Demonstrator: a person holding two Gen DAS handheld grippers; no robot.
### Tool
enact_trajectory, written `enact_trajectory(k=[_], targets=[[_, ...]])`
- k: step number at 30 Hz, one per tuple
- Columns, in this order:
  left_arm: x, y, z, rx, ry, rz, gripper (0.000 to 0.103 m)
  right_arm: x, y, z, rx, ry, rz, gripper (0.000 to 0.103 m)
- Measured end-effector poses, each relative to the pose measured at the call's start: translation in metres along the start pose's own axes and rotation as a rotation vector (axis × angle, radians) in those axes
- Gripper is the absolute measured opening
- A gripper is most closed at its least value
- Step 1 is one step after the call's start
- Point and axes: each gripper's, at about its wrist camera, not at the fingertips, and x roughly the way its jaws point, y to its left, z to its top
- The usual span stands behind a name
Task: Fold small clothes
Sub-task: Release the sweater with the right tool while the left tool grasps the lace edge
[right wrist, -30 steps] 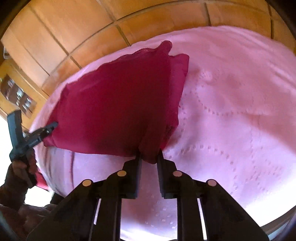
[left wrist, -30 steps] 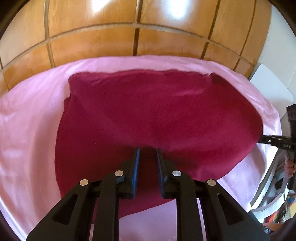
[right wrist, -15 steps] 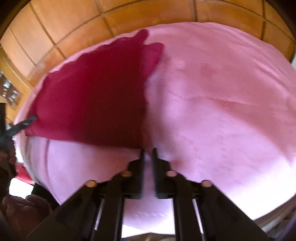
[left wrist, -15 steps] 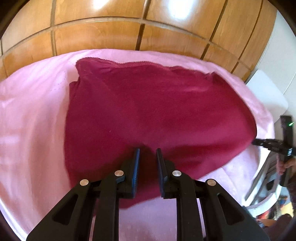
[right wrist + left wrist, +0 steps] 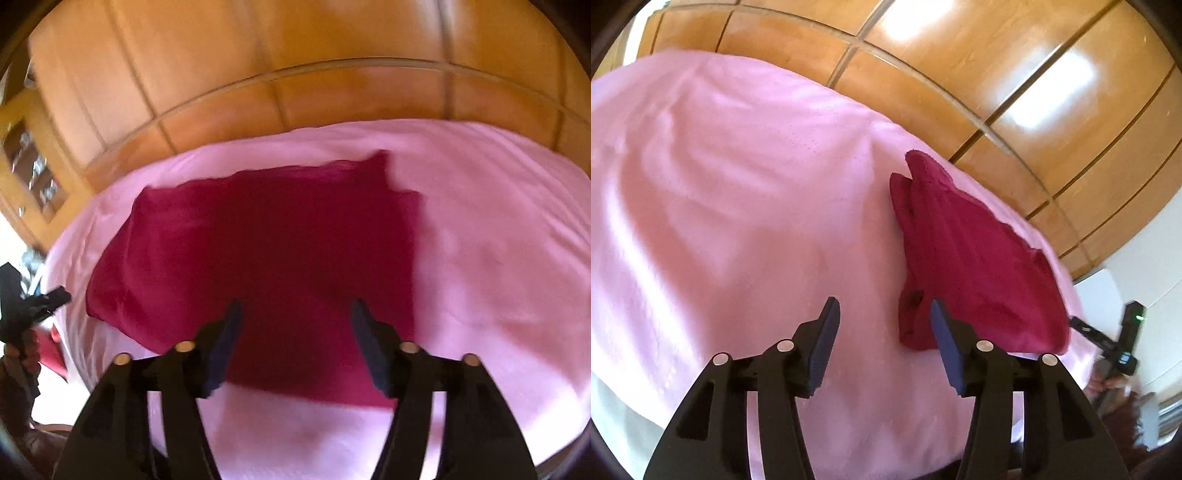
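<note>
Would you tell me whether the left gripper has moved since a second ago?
Yes. The left gripper swung left off the red cloth, over the pink sheet, its jaws just opened, empty.

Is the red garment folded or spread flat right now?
Folded: the red garment lies on the pink sheet in doubled layers, stepped edges at one corner.

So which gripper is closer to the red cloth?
Right. The right gripper hangs open directly over the red cloth; the left gripper, also open, sits beside its edge, mostly over the pink sheet.
</note>
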Motion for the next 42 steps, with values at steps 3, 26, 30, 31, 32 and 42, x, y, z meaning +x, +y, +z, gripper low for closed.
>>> enact_trajectory(k=[3,26,30,31,32,42], targets=[[0.004,-0.007,-0.005,0.021,0.02,-0.054,0.05,0.027,0.022,0.002,-0.042,0.028,-0.01,0.071],[0.042,-0.017,-0.004,0.044,0.115,-0.122,0.036,0.062,0.02,-0.012,-0.034,-0.002,-0.019,0.085],[0.045,-0.021,0.025,0.038,0.053,-0.109,0.041,0.062,0.022,-0.014,-0.044,-0.009,-0.029,0.088],[0.047,-0.022,0.036,0.042,0.042,-0.113,0.041,0.06,0.022,-0.016,-0.045,-0.011,-0.034,0.088],[0.053,-0.026,0.044,0.046,0.04,-0.115,0.041,0.06,0.022,-0.016,-0.045,-0.012,-0.037,0.088],[0.122,-0.05,0.086,0.087,0.095,0.042,0.009,0.047,0.029,-0.005,-0.038,0.024,-0.05,0.088]])
